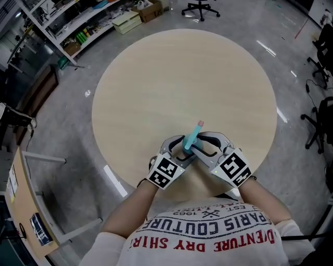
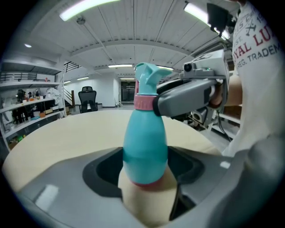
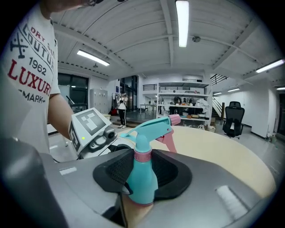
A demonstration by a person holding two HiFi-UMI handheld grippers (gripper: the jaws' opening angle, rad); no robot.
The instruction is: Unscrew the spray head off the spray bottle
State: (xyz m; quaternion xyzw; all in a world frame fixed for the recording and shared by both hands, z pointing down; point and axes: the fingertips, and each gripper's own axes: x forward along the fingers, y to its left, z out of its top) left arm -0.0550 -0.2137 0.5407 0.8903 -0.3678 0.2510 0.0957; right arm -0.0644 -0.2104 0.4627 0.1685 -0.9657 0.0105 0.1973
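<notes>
Grey floor (image 1: 291, 78) all round, with shelves (image 1: 78, 26) at the far left and an office chair (image 1: 200, 9) at the far side. A round beige table (image 1: 156, 78) fills the middle of the head view, its top bare apart from the work at the near edge. The person stands at that near edge in a white printed shirt (image 1: 208, 234), both forearms reaching in over the rim.

The left gripper (image 1: 179, 147) comes in from the near left with its marker cube (image 1: 167, 171) facing up. Its jaws are clenched low on the body of the spray bottle (image 2: 144, 142), one pad on each side. The right gripper (image 1: 205, 145) comes in from the near right, marker cube (image 1: 235, 169) up. Its jaws are clamped higher, on the pink collar (image 3: 142, 156) at the neck. The two grippers sit just beside each other, almost touching.

The bottle is teal and upright, its base on the table just inside the near edge, between both sets of jaws. The spray head (image 3: 151, 127), also teal, is still on the bottle, with the collar seated on the neck. Its nozzle points away from the person toward the table centre. A pink trigger (image 3: 168, 140) hangs under the head, and a small pink tip (image 3: 174, 119) caps the nozzle end.
</notes>
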